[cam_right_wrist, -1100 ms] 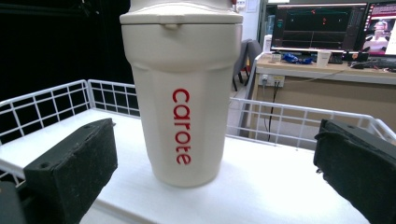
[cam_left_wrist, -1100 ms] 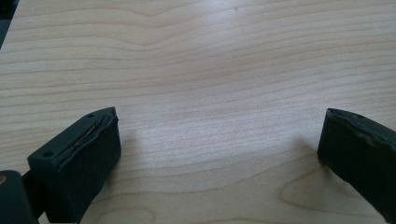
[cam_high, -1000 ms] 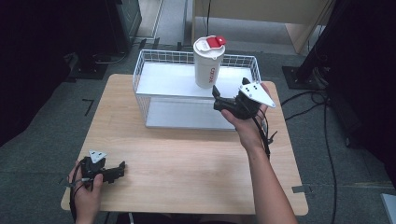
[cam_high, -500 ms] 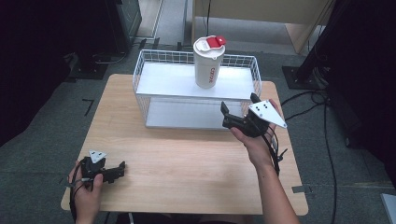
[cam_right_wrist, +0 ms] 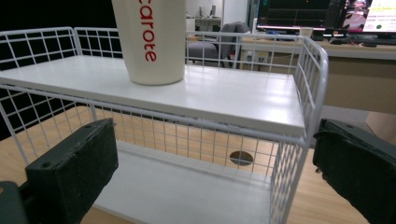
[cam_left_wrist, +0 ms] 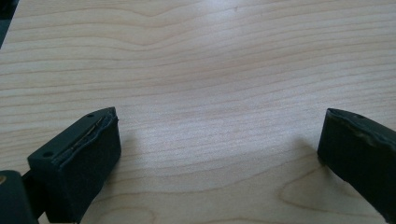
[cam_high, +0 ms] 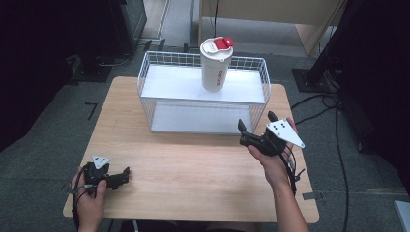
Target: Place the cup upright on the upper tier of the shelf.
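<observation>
lots of bare table (cam_high: 193, 164) between the two hands. the wire rack (cam_high: 145, 79) blocks the far half, with a cup (cam_high: 216, 65) upright on its top shelf; lower shelf open.

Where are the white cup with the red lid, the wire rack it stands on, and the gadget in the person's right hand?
white cup (cam_high: 215, 67), high view, middle of its side wall.
wire rack (cam_high: 145, 77), high view, left rim.
right gripper (cam_high: 255, 130), high view, between its fingertips.
</observation>
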